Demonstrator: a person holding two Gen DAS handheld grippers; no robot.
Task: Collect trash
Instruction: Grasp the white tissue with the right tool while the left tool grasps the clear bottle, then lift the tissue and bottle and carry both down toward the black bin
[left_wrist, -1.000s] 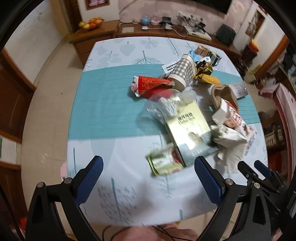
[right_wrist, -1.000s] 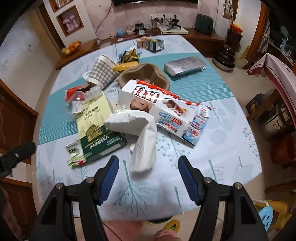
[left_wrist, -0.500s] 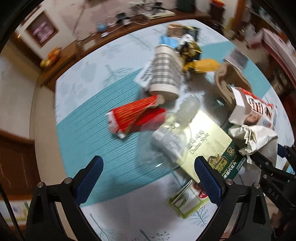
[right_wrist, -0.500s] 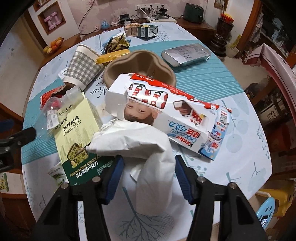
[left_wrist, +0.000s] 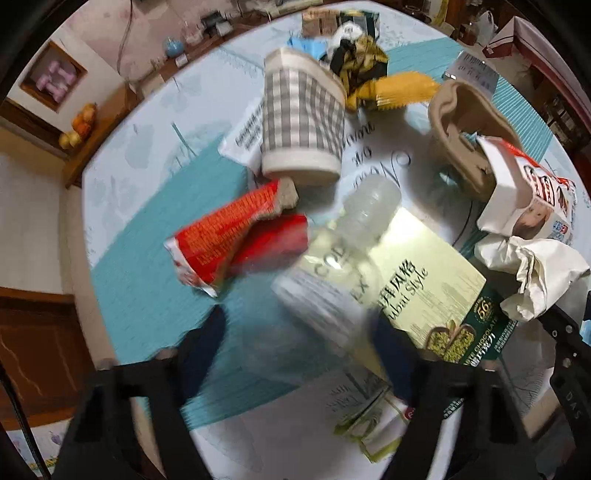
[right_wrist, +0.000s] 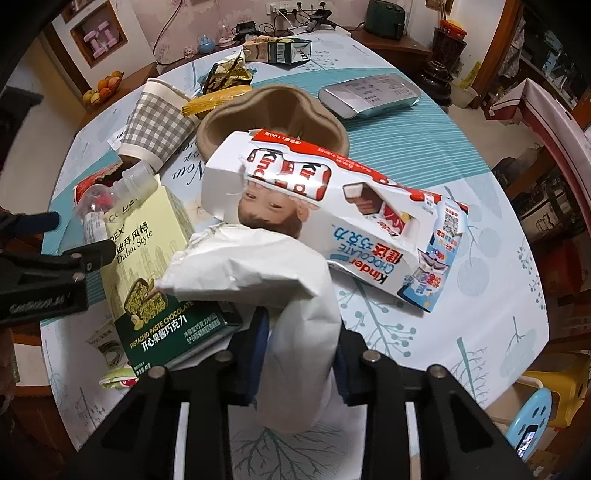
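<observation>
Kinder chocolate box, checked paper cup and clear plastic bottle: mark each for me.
Kinder chocolate box (right_wrist: 354, 236): right wrist view, on its printed top face.
Checked paper cup (left_wrist: 301, 122): left wrist view, on its checked side wall.
Clear plastic bottle (left_wrist: 332, 269): left wrist view, on its labelled body.

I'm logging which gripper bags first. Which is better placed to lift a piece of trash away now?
Right. The right gripper already clamps the white paper bag; the left gripper only straddles the clear plastic bottle, jaws wide.

Home dining room: tableclothed table (right_wrist: 480, 258), sideboard (right_wrist: 388, 37).
</observation>
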